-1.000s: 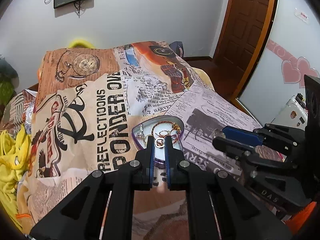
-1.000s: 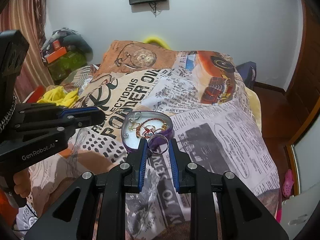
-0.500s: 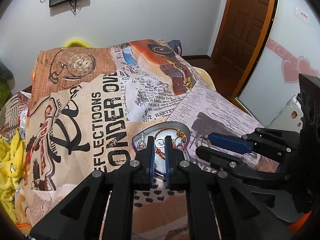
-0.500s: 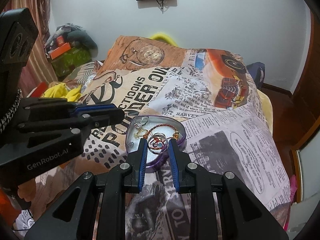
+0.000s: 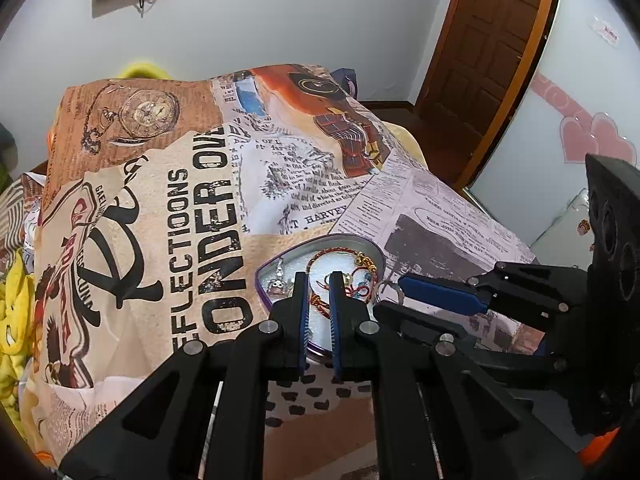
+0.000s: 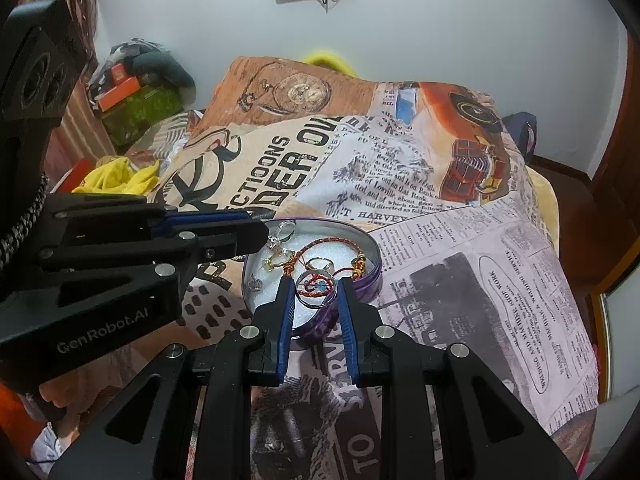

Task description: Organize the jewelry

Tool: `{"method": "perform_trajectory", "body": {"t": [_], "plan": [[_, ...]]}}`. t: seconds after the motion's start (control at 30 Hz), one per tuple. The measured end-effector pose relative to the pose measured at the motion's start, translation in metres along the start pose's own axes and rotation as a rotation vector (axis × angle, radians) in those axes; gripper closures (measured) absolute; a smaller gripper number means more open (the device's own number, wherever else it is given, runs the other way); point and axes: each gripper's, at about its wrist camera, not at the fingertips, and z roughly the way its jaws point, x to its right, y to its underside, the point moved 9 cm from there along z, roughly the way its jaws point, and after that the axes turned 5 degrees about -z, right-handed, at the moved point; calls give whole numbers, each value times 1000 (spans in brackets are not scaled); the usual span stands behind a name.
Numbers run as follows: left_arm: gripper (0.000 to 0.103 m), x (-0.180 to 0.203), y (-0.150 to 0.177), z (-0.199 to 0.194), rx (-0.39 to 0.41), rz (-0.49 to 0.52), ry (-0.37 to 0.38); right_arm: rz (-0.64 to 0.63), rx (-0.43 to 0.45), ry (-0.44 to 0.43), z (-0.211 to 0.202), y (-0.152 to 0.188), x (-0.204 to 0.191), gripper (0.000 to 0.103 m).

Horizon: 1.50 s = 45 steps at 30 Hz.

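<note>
Left wrist view: the left claw (image 5: pixel 319 280) has its two blue-padded fingers drawn together with only a thin slit between them and nothing held. Its tips hang over the near part of a purple heart-shaped metal tin (image 5: pixel 362 242) that lies on the bed (image 5: pixel 160 220), which is covered with a newspaper-print blanket, toward the bed's near right edge. Inside the tin a red and gold braided bracelet (image 5: pixel 340 251) curves along the far rim, with a small silver charm (image 5: pixel 279 276) at the left. The right claw (image 5: pixel 394 294) reaches in from the right, a thin ring just showing at its tip beside the tin's right rim.

Right wrist view: the right claw is clamped on a silver ring (image 6: pixel 315 289), pinched upright between its pads above the near half of the tin (image 6: pixel 370 280). The bracelet (image 6: pixel 328 242) and a gold ring (image 6: pixel 320 264) lie on the white lining. The left claw (image 6: pixel 262 234) pokes in from the left, its tip over the tin's far left rim.
</note>
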Motion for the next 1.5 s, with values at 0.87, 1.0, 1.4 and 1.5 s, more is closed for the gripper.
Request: {"method": "perform_trajectory", "body": {"t": [0.87, 1.0, 1.4, 1.5], "plan": [[94, -10, -2, -71, 135, -8, -106, -23, 1, 6, -13, -11, -17, 80], [94, 4, -8, -107, 206, 7, -120, -18, 76, 30, -51, -22, -18, 80], [56, 54, -20, -253, 555, 37, -182, -3, 461, 140, -224, -56, -35, 80], [45, 65, -15, -283, 628, 48, -204, 1, 548, 167, -261, -56, -43, 80]]}}
